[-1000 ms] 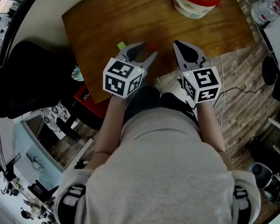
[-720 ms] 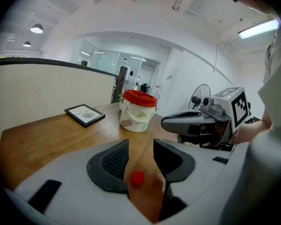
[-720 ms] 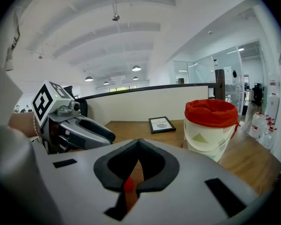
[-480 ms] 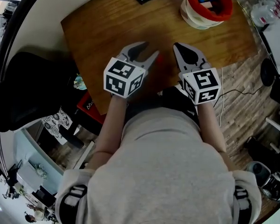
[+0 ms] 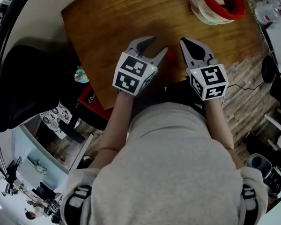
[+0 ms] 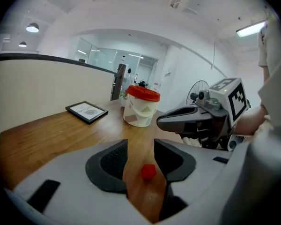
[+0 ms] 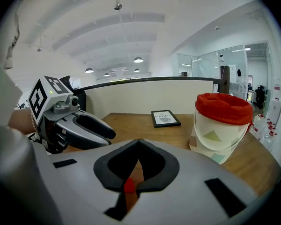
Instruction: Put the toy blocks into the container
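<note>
left gripper (image 6: 140, 156): fingers spread, opening wider, pinching nothing
small red toy block (image 6: 148, 172): sitting on the wooden desk (image 5: 107, 27) between those fingers, untouched
right gripper (image 7: 139, 143): fingers pressed together
white fabric container with red rim (image 5: 203, 13): desk's 1 o'clock

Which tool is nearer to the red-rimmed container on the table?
Right. In the head view the right tool sits below-left of the container. The left tool, jaws opening with a red block showing between them, is farther left.
</note>
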A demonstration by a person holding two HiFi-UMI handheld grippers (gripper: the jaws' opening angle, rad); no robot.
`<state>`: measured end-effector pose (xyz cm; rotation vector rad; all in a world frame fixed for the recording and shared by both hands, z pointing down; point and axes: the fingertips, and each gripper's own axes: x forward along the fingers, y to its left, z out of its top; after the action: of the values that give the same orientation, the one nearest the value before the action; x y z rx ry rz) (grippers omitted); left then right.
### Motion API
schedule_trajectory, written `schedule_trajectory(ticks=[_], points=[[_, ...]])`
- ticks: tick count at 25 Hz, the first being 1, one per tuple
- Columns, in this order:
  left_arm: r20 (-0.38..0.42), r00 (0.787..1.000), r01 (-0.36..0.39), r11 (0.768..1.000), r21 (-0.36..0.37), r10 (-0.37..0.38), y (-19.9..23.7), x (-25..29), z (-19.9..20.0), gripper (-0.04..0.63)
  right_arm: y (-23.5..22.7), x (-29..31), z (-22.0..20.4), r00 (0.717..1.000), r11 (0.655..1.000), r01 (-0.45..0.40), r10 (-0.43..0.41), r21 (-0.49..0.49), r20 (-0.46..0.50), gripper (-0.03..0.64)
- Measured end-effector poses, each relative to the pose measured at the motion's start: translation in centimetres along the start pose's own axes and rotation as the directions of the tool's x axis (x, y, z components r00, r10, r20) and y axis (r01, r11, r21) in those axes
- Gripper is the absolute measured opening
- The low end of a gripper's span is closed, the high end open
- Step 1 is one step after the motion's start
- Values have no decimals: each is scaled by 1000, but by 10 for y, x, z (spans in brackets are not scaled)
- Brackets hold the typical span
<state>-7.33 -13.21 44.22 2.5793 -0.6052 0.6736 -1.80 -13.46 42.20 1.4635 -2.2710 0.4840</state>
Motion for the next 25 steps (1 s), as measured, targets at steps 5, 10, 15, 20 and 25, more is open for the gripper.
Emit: schedule_trajectory(ticks=[5, 10, 15, 20, 25], points=[[-8, 1000, 22, 1000, 21, -21, -6, 5, -15, 233, 7, 10, -6, 999, 1000, -26, 26, -3, -22, 11], [-94, 994, 63, 996, 58, -57, -17, 17, -37, 255, 3, 13, -16, 999, 1000, -26, 26, 9, -45, 11], [-161, 984, 82, 994, 76, -69, -24, 30, -53, 256, -5, 10, -29, 997, 999, -19, 21, 28, -77, 11], [-222, 971, 110, 990, 91, -88, -30, 45, -71, 249, -13, 8, -44, 995, 998, -4, 11, 65, -102, 11], [-255, 964, 99, 990, 98, -71, -31, 57, -82, 244, -18, 3, -57, 994, 996, 10, 0, 90, -112, 11]])
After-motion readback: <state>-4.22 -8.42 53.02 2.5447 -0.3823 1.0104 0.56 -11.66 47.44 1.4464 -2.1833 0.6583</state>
